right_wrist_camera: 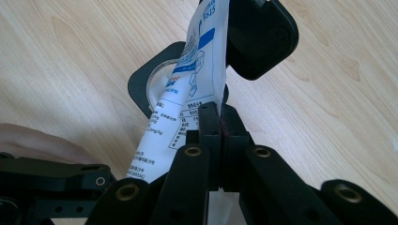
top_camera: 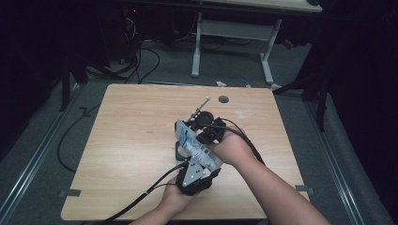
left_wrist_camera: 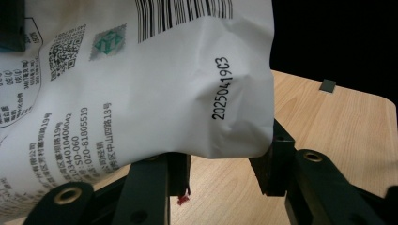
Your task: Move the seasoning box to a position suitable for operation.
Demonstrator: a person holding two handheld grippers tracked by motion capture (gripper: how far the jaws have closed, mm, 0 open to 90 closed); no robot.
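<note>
A white bag [top_camera: 195, 147] with blue print and a barcode hangs above the middle of the wooden table [top_camera: 131, 140], held between both grippers. My left gripper [top_camera: 201, 161] grips its lower, fuller end; in the left gripper view the white bag [left_wrist_camera: 141, 79] bulges between the half-closed jaws of the left gripper [left_wrist_camera: 218, 173]. My right gripper [right_wrist_camera: 220, 124] is pinched shut on a thin edge of the bag [right_wrist_camera: 187, 93]; in the high view the right gripper [top_camera: 202, 137] is at the bag's upper end. Under the bag sits a black holder with a round opening [right_wrist_camera: 152, 82].
A black rounded piece [right_wrist_camera: 260, 37] stands just behind the bag, next to the holder. A thin metal rod [top_camera: 202, 104] lies on the table beyond the grippers, near a dark round hole [top_camera: 224, 99]. Cables trail off the front left edge.
</note>
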